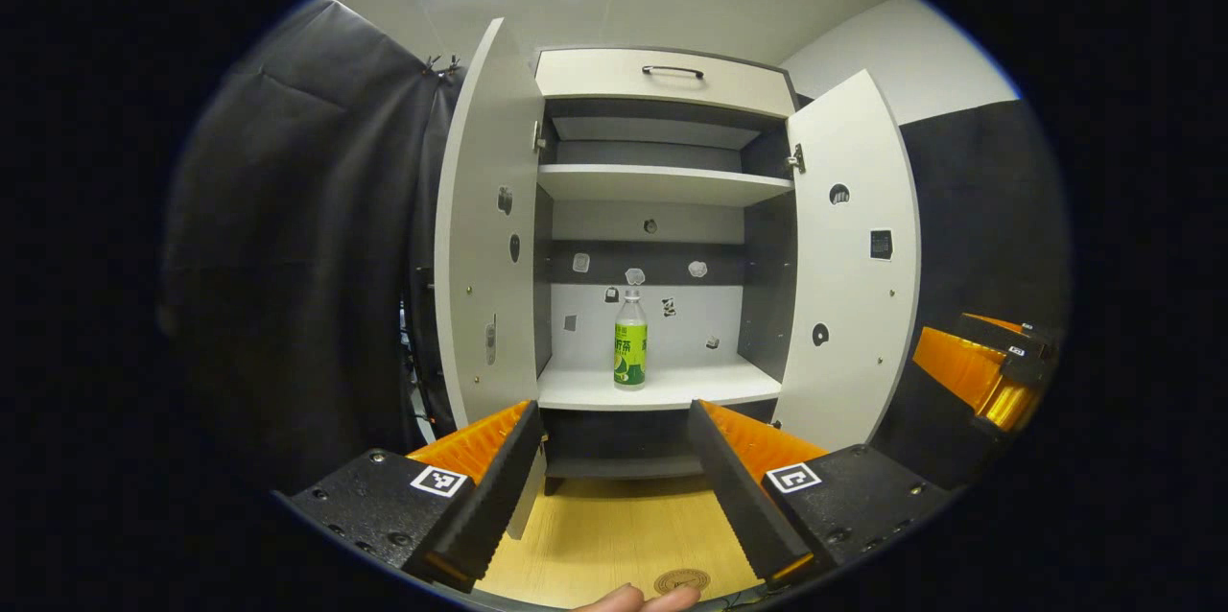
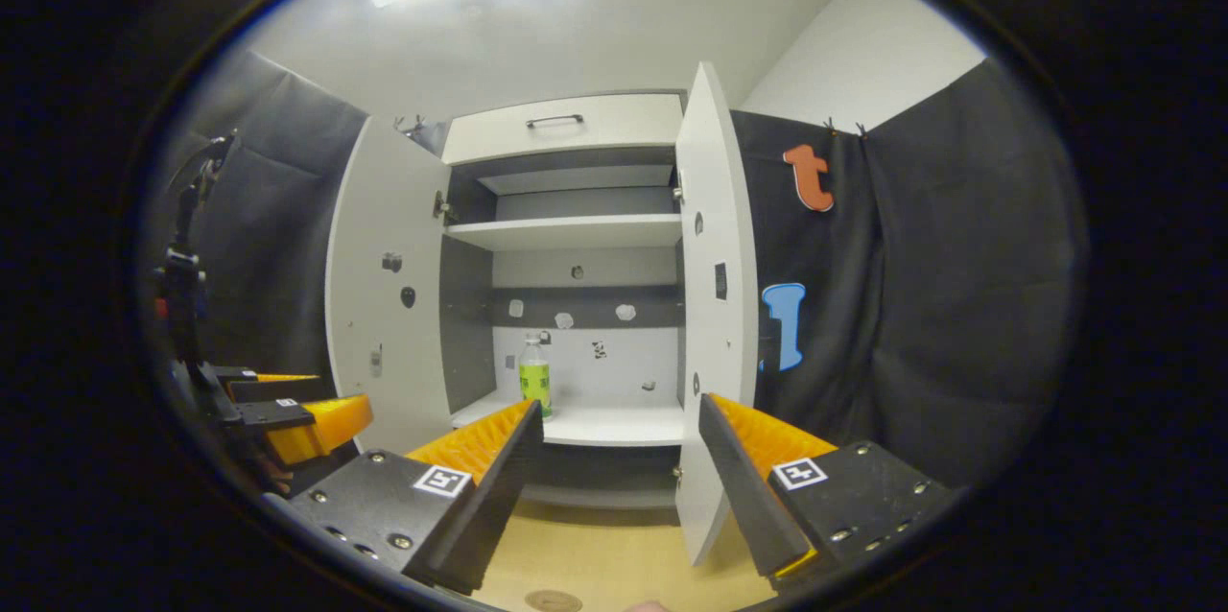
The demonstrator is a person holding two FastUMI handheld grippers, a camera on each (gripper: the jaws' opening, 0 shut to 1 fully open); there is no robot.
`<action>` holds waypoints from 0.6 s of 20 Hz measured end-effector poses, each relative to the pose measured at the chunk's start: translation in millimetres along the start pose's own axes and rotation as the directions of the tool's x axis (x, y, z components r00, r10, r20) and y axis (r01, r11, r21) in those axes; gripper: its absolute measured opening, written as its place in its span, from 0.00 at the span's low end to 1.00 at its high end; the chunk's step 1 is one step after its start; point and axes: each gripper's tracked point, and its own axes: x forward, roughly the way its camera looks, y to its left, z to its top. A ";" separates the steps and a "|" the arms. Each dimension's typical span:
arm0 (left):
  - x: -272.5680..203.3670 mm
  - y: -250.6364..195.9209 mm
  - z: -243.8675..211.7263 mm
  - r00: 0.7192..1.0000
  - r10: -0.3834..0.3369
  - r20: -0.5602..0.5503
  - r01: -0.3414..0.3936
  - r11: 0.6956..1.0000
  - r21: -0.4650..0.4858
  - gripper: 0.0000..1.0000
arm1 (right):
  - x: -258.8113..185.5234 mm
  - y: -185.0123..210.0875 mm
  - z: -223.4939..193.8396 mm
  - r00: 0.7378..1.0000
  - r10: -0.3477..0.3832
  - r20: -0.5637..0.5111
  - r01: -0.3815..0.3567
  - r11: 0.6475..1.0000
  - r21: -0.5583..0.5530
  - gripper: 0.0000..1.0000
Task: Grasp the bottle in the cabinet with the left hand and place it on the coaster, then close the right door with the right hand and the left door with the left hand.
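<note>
Since both doors stand swung wide, I log the cabinet (image 1: 662,75) as open for reaching: left door (image 1: 484,238) and right door (image 1: 849,257) each folded outward, clearing the lower shelf (image 1: 662,388). Item one, the bottle (image 1: 630,341), stands upright near the middle of that shelf, well apart from either claw. Item two, the coaster (image 1: 682,580), lies on the wooden table (image 1: 614,526) in front, placed to receive the bottle. My left gripper (image 1: 614,478) has its fingers spread, empty, aimed at the bottle. My right gripper (image 2: 619,487) is likewise spread and empty, near the right door's edge, I judge for closing it.
</note>
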 end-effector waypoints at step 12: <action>97.0 -12.3 -15.3 0.998 -0.052 -0.020 0.051 0.998 -0.027 0.98 | 46.9 -15.1 -10.7 0.997 -0.069 -0.015 0.069 0.997 -0.027 0.99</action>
